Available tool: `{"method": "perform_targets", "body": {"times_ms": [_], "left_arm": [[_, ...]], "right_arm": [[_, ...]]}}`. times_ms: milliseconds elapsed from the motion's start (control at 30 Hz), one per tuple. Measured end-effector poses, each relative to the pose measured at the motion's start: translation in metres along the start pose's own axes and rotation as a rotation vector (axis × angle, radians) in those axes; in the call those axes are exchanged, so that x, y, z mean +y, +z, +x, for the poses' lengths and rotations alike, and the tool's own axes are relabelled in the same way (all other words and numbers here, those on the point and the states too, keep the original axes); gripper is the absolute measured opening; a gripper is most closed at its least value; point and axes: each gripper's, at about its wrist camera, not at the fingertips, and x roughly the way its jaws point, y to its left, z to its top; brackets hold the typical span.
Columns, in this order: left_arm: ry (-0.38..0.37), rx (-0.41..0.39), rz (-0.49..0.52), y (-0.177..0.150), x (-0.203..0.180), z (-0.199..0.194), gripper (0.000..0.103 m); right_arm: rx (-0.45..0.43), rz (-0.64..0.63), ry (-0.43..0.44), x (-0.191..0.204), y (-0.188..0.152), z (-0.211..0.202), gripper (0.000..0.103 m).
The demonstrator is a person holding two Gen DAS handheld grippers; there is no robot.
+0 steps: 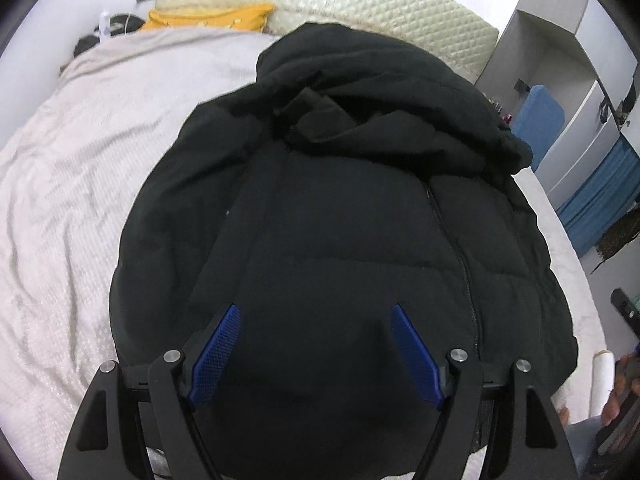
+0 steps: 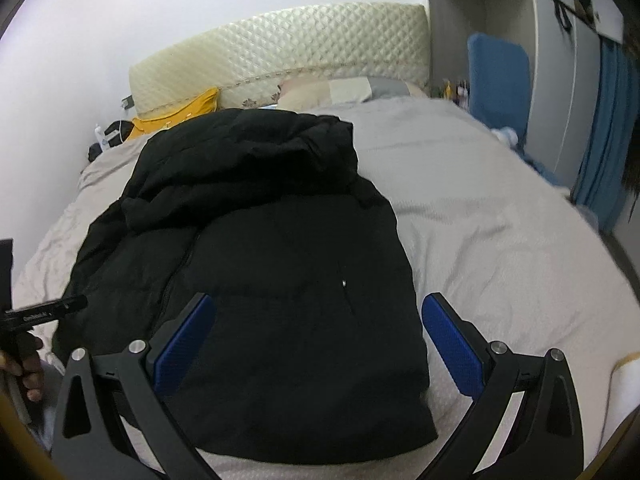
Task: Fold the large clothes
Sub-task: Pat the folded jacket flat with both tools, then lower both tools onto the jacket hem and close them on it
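Note:
A large black padded jacket [image 1: 340,220] lies on the bed, front up, zip running down it, its hood bunched at the far end. It also shows in the right wrist view [image 2: 272,280]. My left gripper [image 1: 316,312] is open, its blue pads apart above the jacket's near hem. My right gripper [image 2: 320,304] is open above the jacket's near right part, its right pad over the bedcover. Neither holds anything.
The bed has a pale cover [image 1: 72,200] [image 2: 500,240], a quilted headboard [image 2: 288,48], a yellow pillow [image 1: 208,18] and more pillows [image 2: 340,90]. A grey wardrobe [image 2: 500,60] and blue fabric [image 2: 604,136] stand at the right. The other hand-held gripper [image 2: 36,312] shows at the left edge.

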Motion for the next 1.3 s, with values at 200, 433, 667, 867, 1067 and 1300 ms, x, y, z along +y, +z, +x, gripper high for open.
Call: {"method": "perform_targets", "body": {"times_ms": [200, 433, 667, 867, 1067, 1300], "left_arm": [[0.026, 0.063, -0.041, 0.013, 0.029, -0.008, 0.077], [0.031, 0.145, -0.125, 0.024, 0.076, -0.015, 0.077], [-0.010, 0.230, -0.259, 0.019, 0.112, 0.002, 0.077], [0.003, 0.311, -0.364, 0.015, 0.131, 0.023, 0.077], [0.059, 0.373, -0.348, 0.014, 0.120, 0.042, 0.077], [0.147, 0.388, -0.318, 0.017, 0.105, 0.052, 0.087]], "right_arm": [[0.108, 0.050, 0.019, -0.014, -0.009, 0.013, 0.103], [0.208, 0.114, 0.117, -0.032, -0.003, 0.028, 0.103], [0.371, 0.236, 0.170, -0.071, -0.011, 0.058, 0.103], [0.465, 0.359, 0.149, -0.097, -0.027, 0.081, 0.103], [0.580, 0.530, 0.245, -0.104, -0.053, 0.108, 0.103], [0.499, 0.458, 0.368, -0.077, -0.041, 0.089, 0.090]]}}
